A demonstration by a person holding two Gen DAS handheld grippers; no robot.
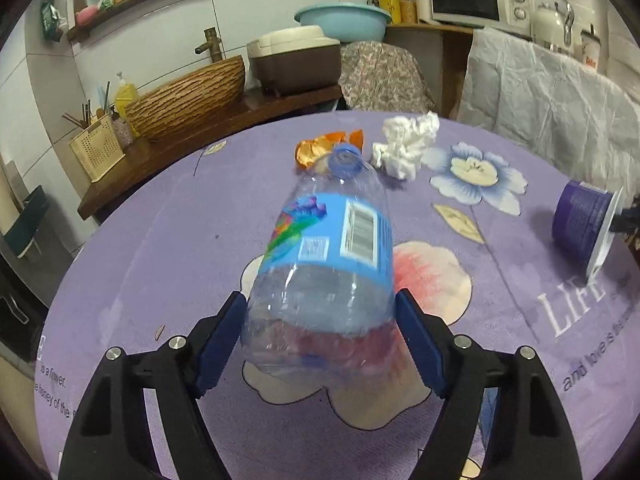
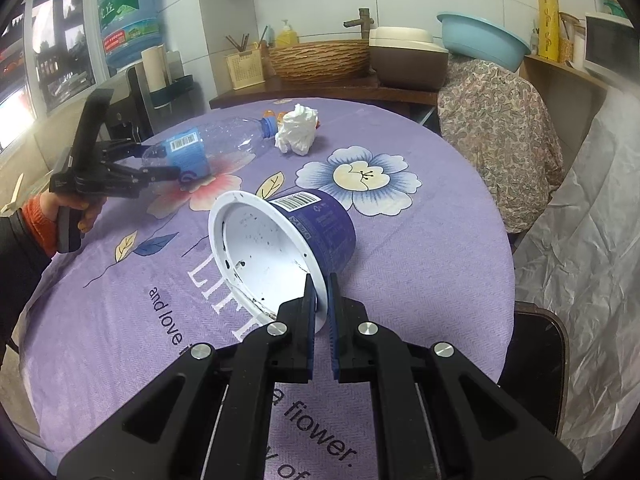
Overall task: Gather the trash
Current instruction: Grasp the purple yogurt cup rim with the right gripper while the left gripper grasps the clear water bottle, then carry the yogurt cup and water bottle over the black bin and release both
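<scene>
My left gripper (image 1: 320, 304) is shut on the base of a clear plastic bottle (image 1: 324, 248) with a blue label and blue cap, held just above the purple tablecloth; both show in the right wrist view, gripper (image 2: 150, 162) and bottle (image 2: 208, 146). My right gripper (image 2: 320, 284) is shut on the rim of a purple cup (image 2: 280, 240) with a white inside, tipped on its side; the cup also shows in the left wrist view (image 1: 580, 224). A crumpled white tissue (image 1: 404, 144) (image 2: 298, 130) and an orange wrapper (image 1: 320, 148) lie beyond the bottle's cap.
The round table (image 2: 420, 260) has a purple flowered cloth. Behind it runs a wooden counter (image 1: 192, 140) with a woven basin (image 1: 188, 96), a rice cooker (image 1: 296, 60) and a blue basin (image 1: 344, 20). A chair with patterned cloth (image 2: 500, 132) stands at the far right.
</scene>
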